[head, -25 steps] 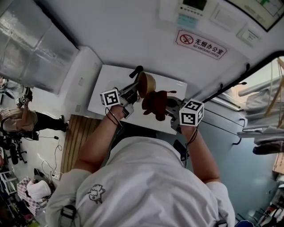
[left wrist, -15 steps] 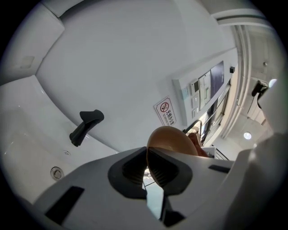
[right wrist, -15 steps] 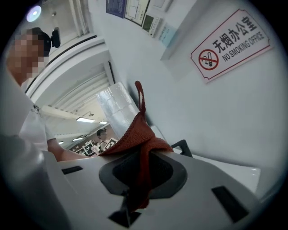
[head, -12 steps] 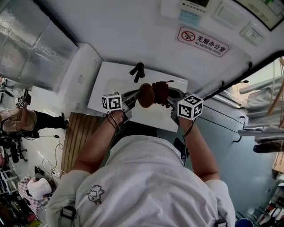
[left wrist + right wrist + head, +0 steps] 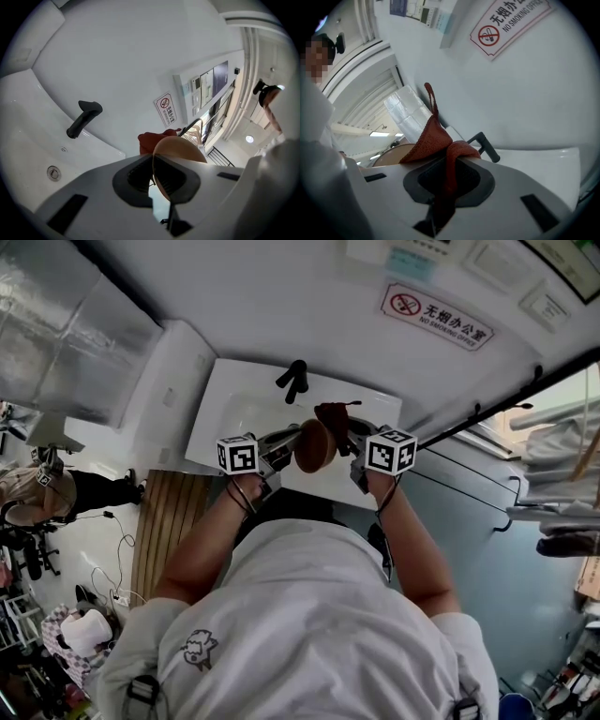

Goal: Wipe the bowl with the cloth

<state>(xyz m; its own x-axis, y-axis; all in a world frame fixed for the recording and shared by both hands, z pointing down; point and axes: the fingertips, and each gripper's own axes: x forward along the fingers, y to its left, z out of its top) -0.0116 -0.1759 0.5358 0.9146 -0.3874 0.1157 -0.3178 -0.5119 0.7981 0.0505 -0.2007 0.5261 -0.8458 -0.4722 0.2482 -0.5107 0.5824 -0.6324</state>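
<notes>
At the left, the left gripper (image 5: pixel 153 182) is clamped on the thin rim of the round tan wooden bowl (image 5: pixel 314 446). It holds the bowl on edge in the air over the white ceramic sink (image 5: pixel 234 404), near the black lever faucet (image 5: pixel 293 379). That is a narrow hold on a smooth edge. If the cloth presses hard against the bowl's wall, the bowl could pivot between the pads, or slip out and drop into the basin.

To the right, the dark red woven cloth (image 5: pixel 436 136) sits close against the bowl's far side, though I cannot tell whether the two touch. The right gripper (image 5: pixel 446 180) is closed on a fold of it. With only that fold caught, the loose part and its hanging loop may bunch up or pull free during a rub. That would leave the hard jaw scraping the wood instead of the fabric.

Counted: two grippers, one bowl, one cloth, one sink, one faucet, and one red-and-white no-smoking sign (image 5: pixel 439 315) on the wall.
</notes>
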